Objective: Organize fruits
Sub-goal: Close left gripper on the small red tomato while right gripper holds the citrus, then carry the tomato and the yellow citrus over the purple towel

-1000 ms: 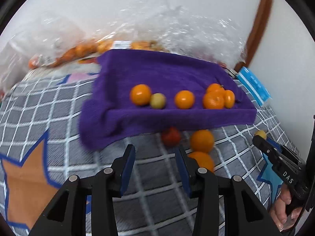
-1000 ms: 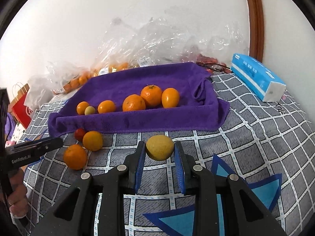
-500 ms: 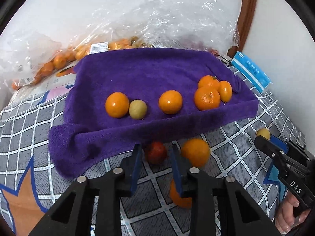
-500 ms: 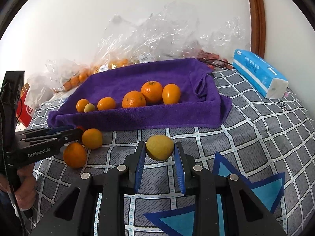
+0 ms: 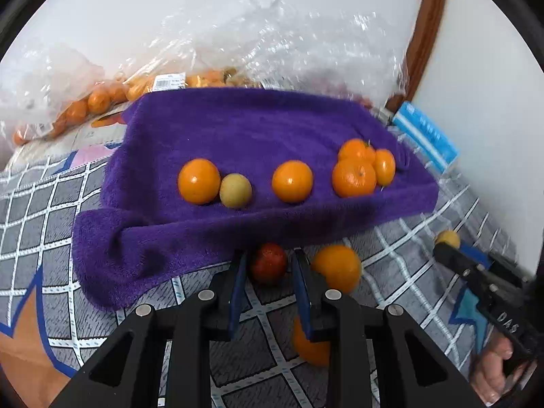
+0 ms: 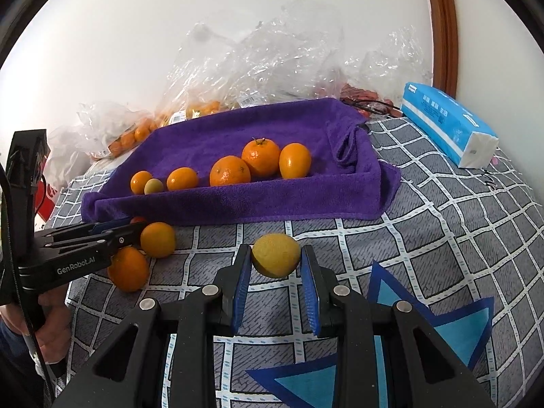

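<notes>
Left claw (image 5: 268,265) is clamped on the small red fruit (image 5: 268,262), right at the front edge of the purple towel (image 5: 238,129) on the bed. Right claw (image 6: 276,262) is gripping a yellow fruit (image 6: 276,255) out over the checked bedspread (image 6: 442,238), in front of the towel's row of oranges (image 6: 230,170).

Both tools are matte black plastic, built like angular pistol-grip clamps. The left gripper (image 5: 268,265) has two long fingers lined on the inner faces with ribbed blue pads (image 5: 238,292), and round silver screws (image 5: 206,294) dot the knuckles of its forked frame. The right gripper (image 6: 276,261) is the same build — blue ribbed pads, silver screw heads (image 6: 209,290) in a row across the arms. White lettering runs along the side of each body: "GenRobot.AI" on the left one, "DAS" on the right. A thin black cable (image 6: 8,238) loops beside the left handle. A dark blue sleeve (image 6: 10,340) shows at the left hand (image 6: 47,326).
</notes>
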The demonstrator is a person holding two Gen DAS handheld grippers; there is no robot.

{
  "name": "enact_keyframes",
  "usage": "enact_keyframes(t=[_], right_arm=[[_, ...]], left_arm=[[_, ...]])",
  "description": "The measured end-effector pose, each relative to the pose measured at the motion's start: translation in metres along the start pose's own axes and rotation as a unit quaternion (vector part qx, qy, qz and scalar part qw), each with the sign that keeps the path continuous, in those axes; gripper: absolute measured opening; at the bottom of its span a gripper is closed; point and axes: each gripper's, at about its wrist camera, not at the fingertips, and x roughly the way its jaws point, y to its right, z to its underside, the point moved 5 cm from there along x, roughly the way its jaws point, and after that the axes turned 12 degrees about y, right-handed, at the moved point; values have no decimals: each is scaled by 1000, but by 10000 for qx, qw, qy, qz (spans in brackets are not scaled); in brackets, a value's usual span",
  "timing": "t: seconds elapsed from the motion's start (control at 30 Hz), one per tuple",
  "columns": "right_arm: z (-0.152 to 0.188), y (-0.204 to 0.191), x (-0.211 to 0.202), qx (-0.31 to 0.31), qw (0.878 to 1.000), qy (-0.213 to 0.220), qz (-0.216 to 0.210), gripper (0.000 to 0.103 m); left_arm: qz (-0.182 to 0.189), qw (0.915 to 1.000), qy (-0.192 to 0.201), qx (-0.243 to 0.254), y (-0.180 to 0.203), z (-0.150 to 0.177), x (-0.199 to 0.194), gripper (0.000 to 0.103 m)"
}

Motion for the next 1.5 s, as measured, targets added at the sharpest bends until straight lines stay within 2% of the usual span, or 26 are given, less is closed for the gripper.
enact_keyframes(t=[0.1,0.27,0.43,0.6,0.87,1.07,1.5], right_arm=[[0,-1,-1,4,10000,17,-28,29],[-1,-1,-2,-10,10000,50,-57,29],[-2,0,-3,48,9999,66,-67,29],[-2,2,-6,101,9998,148,-35,29],[-4,4,-8,155,9996,214,16,29],[-4,4,-9,132,9996,226,52,29],[-4,7,-10,158,9994,261,167,29]], left_arm=[[146,9992,229,-304,-7,-3,-7,26],[289,9965,334,-706,-17,-6,-10,26],[403,9959,426,-692,-12,-7,-17,26],[399,9970,489,-451,-2,-7,-23,26],[613,9944,643,-570,1,-12,-35,26],[508,9938,808,-571,-2,-16,-41,26],[544,9924,891,-657,-5,-20,-46,26]])
